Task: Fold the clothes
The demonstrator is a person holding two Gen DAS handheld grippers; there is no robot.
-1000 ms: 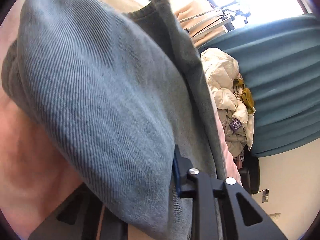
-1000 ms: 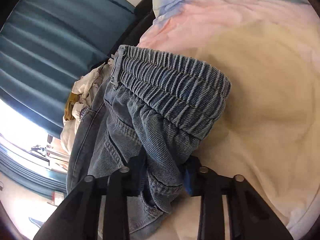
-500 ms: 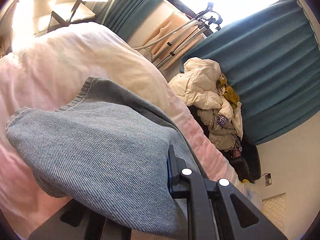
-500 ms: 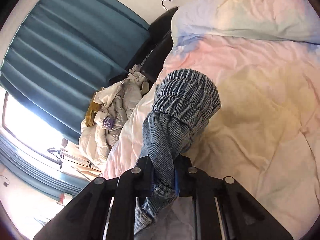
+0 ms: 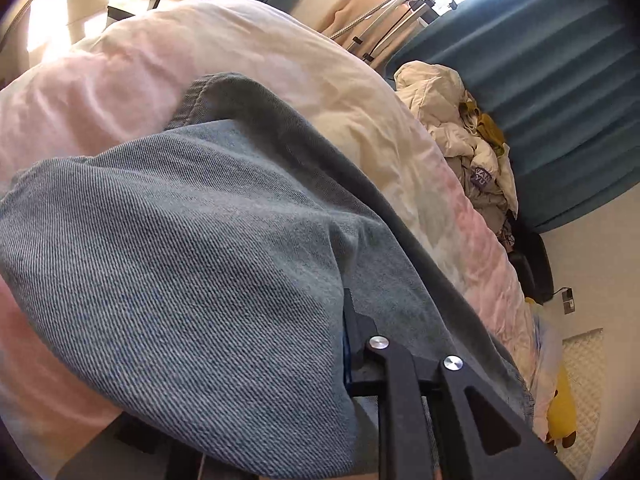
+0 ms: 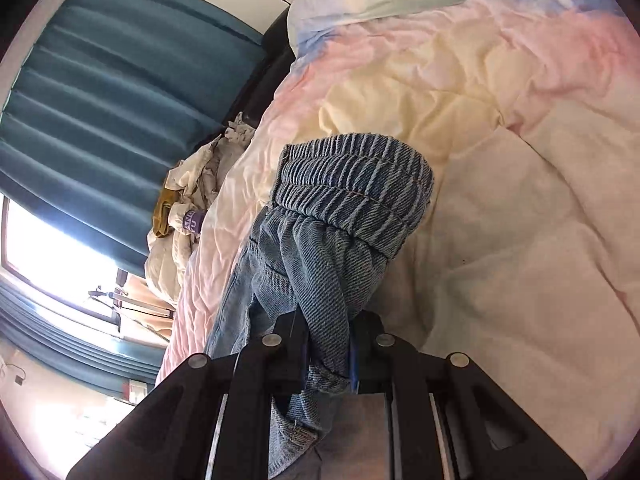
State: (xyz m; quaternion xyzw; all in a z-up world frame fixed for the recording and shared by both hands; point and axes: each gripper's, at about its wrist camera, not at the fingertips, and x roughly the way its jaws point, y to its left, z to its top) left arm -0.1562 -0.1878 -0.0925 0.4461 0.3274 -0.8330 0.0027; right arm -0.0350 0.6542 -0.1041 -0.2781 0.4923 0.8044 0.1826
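Broadly, the pastel duvet (image 6: 520, 208) fills the scene, and the denim trousers (image 6: 320, 264) hang over it, held at both ends. The right gripper (image 6: 330, 354) is clenched on denim bunched below the elastic waistband (image 6: 352, 184); the left gripper (image 5: 344, 344) appears to pinch the far leg fabric (image 5: 180, 248). For a clean fold, both ends likely need even tension and aligned edges.

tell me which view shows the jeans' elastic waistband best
The right wrist view: the ribbed waistband shows whole, above the right tongs pinching the jeans. The left wrist view shows only plain denim, no waistband.
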